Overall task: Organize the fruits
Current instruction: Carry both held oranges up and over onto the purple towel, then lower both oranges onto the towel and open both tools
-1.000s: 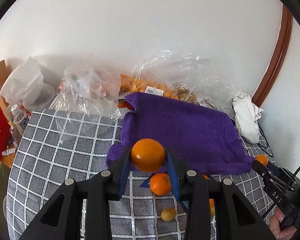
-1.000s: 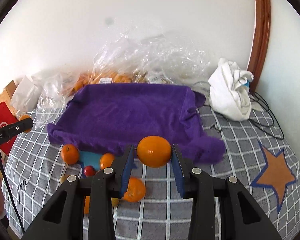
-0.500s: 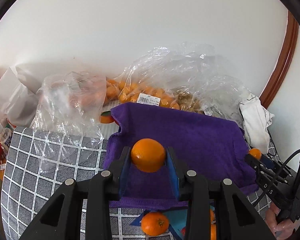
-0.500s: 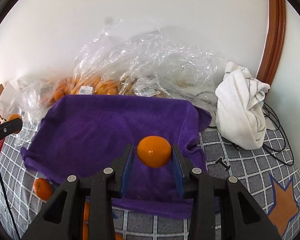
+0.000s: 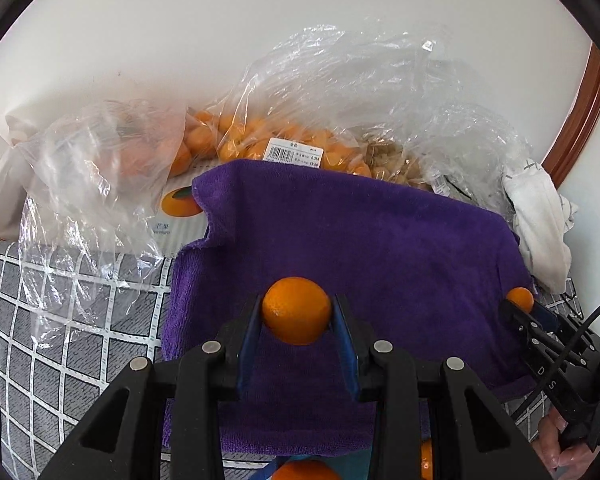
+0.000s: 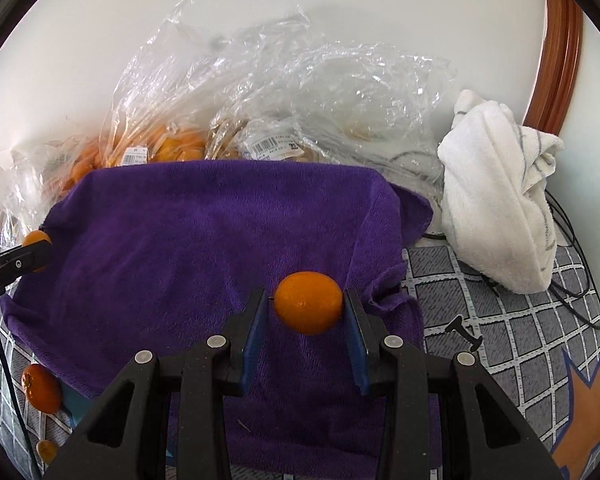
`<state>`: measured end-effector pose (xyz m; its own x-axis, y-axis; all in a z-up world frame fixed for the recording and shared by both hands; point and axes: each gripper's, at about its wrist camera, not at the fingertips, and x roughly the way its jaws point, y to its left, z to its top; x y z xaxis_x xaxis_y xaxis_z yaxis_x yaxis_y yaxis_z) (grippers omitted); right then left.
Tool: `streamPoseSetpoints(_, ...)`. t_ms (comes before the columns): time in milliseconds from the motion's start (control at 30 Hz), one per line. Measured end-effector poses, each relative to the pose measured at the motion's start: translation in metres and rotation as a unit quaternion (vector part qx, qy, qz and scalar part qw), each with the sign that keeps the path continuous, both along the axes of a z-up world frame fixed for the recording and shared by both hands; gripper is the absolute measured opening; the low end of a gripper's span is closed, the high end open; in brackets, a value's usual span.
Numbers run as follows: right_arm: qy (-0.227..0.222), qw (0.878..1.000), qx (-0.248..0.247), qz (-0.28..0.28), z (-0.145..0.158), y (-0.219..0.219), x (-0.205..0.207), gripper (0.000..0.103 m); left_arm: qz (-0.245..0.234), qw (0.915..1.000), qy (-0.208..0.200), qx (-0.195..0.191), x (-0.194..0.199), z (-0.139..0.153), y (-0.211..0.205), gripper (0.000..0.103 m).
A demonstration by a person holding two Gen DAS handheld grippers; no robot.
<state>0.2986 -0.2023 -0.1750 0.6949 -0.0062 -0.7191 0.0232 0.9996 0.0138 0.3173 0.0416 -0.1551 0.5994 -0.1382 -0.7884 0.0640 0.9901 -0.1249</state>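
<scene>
Carrying an orange (image 5: 297, 310) in your left tool (image 5: 297, 320) and another orange (image 6: 309, 302) in your right tool (image 6: 306, 312), you've moved from the loose fruit to above the towel (image 5: 360, 248). Both look ready to set down.

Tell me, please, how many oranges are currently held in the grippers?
2: one orange in the left gripper, another orange in the right gripper, both above the purple towel. Other loose fruit lies partly hidden.

White barcode sticker (image 5: 293, 154) on the clear fruit bag, beyond the claw: print too small to read. Letters "D" and "S" on the black gripper body (image 5: 546, 376), right of the claw.
</scene>
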Motion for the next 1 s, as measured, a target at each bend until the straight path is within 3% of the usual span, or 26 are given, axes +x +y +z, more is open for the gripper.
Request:
streamPoseSetpoints(633,0.022,1.0,0.001,0.002,-0.02,0.011,0.01,0.04,-0.005,0.9991,0.043,-0.001,0.008,-0.026,-0.001,0.033)
streamPoseSetpoints(733,0.027,1.0,0.001,0.0,-0.019,0.01,0.009,0.045,-0.008,0.9988,0.049,0.002,0.01,-0.026,-0.005,0.033)
streamPoseSetpoints(800,0.03,1.0,0.005,-0.005,-0.016,0.009,0.007,0.056,-0.01,0.9985,0.053,0.004,0.01,-0.026,-0.005,0.035)
streamPoseSetpoints(867,0.031,0.999,0.02,-0.003,-0.011,0.007,0.003,0.063,-0.014,0.9978,0.064,0.002,0.013,-0.025,-0.007,0.045)
streamPoseSetpoints(1000,0.01,1.0,0.004,0.003,0.009,0.011,-0.013,0.07,-0.011,0.9988,0.048,0.007,0.006,-0.012,-0.008,0.048)
